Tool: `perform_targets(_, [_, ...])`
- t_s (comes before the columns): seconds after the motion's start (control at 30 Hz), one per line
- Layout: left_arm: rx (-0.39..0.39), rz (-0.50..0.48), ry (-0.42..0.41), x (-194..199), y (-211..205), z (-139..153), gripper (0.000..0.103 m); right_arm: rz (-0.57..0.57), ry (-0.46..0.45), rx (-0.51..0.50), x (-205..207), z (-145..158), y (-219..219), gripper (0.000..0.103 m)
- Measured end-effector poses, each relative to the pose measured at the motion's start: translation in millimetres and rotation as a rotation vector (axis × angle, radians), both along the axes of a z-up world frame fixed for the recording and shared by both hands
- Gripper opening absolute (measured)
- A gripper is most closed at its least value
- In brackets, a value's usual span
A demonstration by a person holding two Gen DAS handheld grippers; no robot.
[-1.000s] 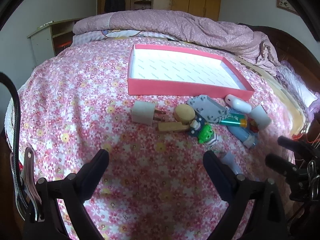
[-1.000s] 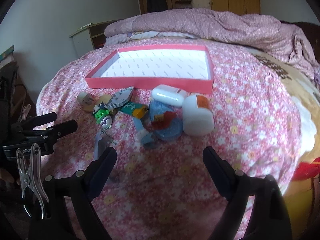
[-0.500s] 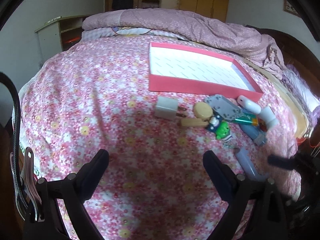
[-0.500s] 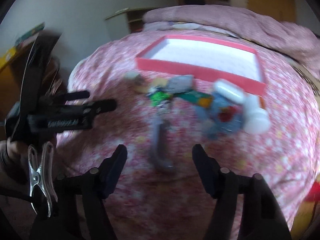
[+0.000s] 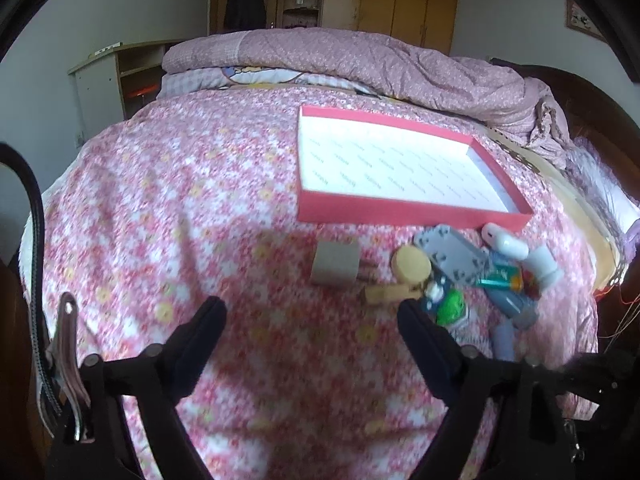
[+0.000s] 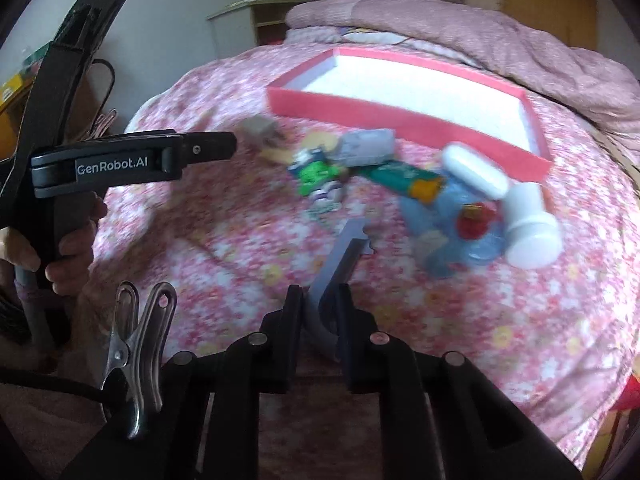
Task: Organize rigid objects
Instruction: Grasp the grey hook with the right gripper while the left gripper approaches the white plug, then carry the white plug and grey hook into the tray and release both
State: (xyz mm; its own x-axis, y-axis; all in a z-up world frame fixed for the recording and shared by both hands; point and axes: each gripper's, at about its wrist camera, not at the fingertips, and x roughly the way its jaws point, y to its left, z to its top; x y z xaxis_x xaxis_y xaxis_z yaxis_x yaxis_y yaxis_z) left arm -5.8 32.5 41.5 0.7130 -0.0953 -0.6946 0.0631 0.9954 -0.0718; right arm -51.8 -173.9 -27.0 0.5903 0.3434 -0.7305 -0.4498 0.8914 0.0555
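Note:
My right gripper [image 6: 318, 300] is shut on the near end of a flat grey-blue tool [image 6: 346, 248], which lies on the flowered bedspread in front of the pile. My left gripper [image 5: 310, 316] hovers over the bedspread with its jaws closing and nothing between them. A white charger plug [image 5: 336, 266] lies just beyond its fingertips. The red tray [image 5: 400, 210] with a white inside sits behind the pile. In the pile are a wooden piece [image 5: 410, 264], a grey plate [image 5: 452, 254] and a green toy figure [image 6: 316, 172].
Further right lie a green tube with an orange cap [image 6: 404, 178], a white case [image 6: 476, 170], a white bottle [image 6: 530, 232] and a clear blue item [image 6: 468, 236]. A rumpled quilt [image 5: 360, 60] covers the bed's far end. A person's hand [image 6: 76, 240] holds the left gripper's handle.
My right gripper has swung left over the grey-blue tool and closed on it. My left gripper's jaws have narrowed a little, and its view has drifted leftward.

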Motion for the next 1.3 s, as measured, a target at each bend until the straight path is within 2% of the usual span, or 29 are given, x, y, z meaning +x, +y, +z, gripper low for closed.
perform_targets(0.27, [-0.037, 0.012, 0.043, 32.6, -5.5, -9.1, 0.070, -0.032, 0.018, 0.041, 4.4, -4.0, -16.3, 0.018])
perform_targets(0.5, [-0.061, 0.019, 0.058, 47.3, -5.5, -16.2, 0.061, -0.022, 0.022, 0.076, 6.9, -6.1, -19.2, 0.018])
perform_targets(0.57, [-0.064, 0.010, 0.056, 48.2, -7.4, -17.0, 0.046, -0.019, 0.023, 0.084, 6.1, -6.7, -21.8, 0.018])
perform_targets(0.6, [-0.065, 0.004, 0.058, 48.0, -8.0, -17.2, 0.042, -0.017, 0.023, 0.087, 6.5, -6.7, -22.3, 0.018])
perform_targets(0.9, [-0.101, -0.004, 0.052, 33.3, -2.2, -14.9, 0.042, -0.014, 0.015, 0.094, 4.6, -6.0, -23.0, 0.018])
perform_targets(1.07, [-0.117, -0.009, 0.026, 24.2, 1.3, -4.4, 0.042, -0.008, 0.003, 0.110, 2.3, -0.5, -22.6, 0.017])
perform_targets(1.3, [-0.114, -0.032, -0.028, 19.4, -3.2, 17.3, 0.042, -0.006, -0.005, 0.184, 7.0, 16.3, -29.7, 0.017])
